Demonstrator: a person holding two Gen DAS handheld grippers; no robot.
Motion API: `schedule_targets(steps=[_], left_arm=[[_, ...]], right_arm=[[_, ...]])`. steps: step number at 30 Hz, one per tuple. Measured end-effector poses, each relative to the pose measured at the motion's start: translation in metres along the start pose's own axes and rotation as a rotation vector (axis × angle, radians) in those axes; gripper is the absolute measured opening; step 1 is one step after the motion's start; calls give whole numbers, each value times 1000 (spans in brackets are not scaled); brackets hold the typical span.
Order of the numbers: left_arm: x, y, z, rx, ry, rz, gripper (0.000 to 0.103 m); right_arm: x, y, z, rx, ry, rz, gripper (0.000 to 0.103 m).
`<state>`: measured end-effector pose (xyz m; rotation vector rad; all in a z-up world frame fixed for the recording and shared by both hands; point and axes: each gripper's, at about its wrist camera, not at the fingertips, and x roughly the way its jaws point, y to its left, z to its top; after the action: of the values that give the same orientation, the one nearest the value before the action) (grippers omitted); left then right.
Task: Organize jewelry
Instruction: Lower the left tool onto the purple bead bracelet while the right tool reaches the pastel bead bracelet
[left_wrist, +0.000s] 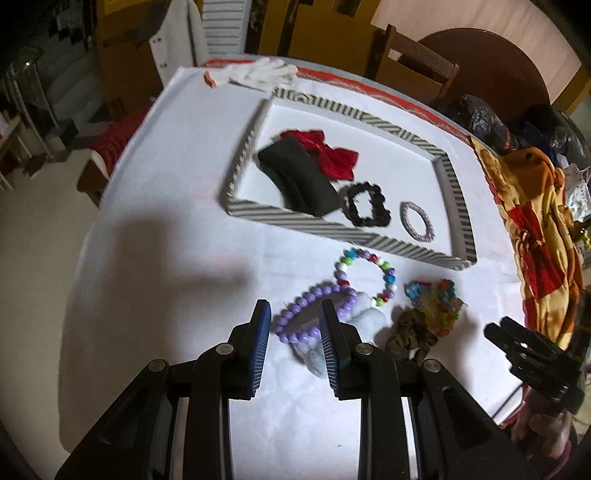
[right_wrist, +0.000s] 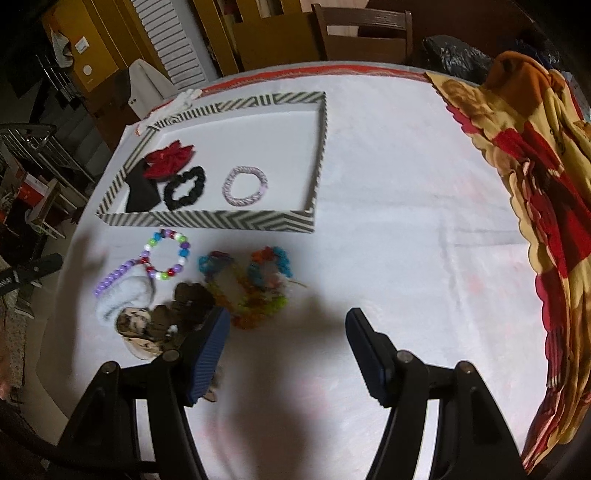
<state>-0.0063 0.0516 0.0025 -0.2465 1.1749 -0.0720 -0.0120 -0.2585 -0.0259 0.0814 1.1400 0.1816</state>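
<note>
A striped tray (left_wrist: 325, 230) (right_wrist: 207, 218) on the white table holds a red bow (left_wrist: 332, 155), a black pad (left_wrist: 303, 177), a black scrunchie (left_wrist: 367, 204) (right_wrist: 184, 188) and a pale ring bracelet (left_wrist: 417, 221) (right_wrist: 245, 185). In front of it lie a purple bead bracelet (left_wrist: 295, 321) (right_wrist: 110, 278), a multicolour bead bracelet (left_wrist: 365, 277) (right_wrist: 166, 254), a pale blue scrunchie (left_wrist: 369, 317) (right_wrist: 123, 299), colourful bands (left_wrist: 439, 302) (right_wrist: 251, 288) and a leopard scrunchie (left_wrist: 406, 336) (right_wrist: 147, 325). My left gripper (left_wrist: 295, 314) is open just above the purple bracelet. My right gripper (right_wrist: 288, 321) is open and empty beside the colourful bands.
A patterned orange and red cloth (right_wrist: 535, 184) (left_wrist: 532, 229) covers the table's right edge. White gloves (left_wrist: 258, 74) lie behind the tray. A wooden chair (right_wrist: 365, 33) stands beyond the far edge. The right gripper's body (left_wrist: 532, 354) shows in the left wrist view.
</note>
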Motion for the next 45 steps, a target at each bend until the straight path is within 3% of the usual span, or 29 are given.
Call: schedule_targets(steps=[17,22,36,41,45], left_arm=[[48,-25,-9,113,159,-55,8],[54,-26,-4,135,178,-64,8],[69,-18,9,146,210,-52,8],[75,7,18,75,200,4,8],[86,15,19,80,213,38,8]], right_arm=[[22,-12,7,-34,22,59,64],[34,-13,17,-36,34,67,57],[81,-3,46,-98,109,43,54],[84,4,49,-148,82,5,39],[85,7,52,-157,74,26,26]])
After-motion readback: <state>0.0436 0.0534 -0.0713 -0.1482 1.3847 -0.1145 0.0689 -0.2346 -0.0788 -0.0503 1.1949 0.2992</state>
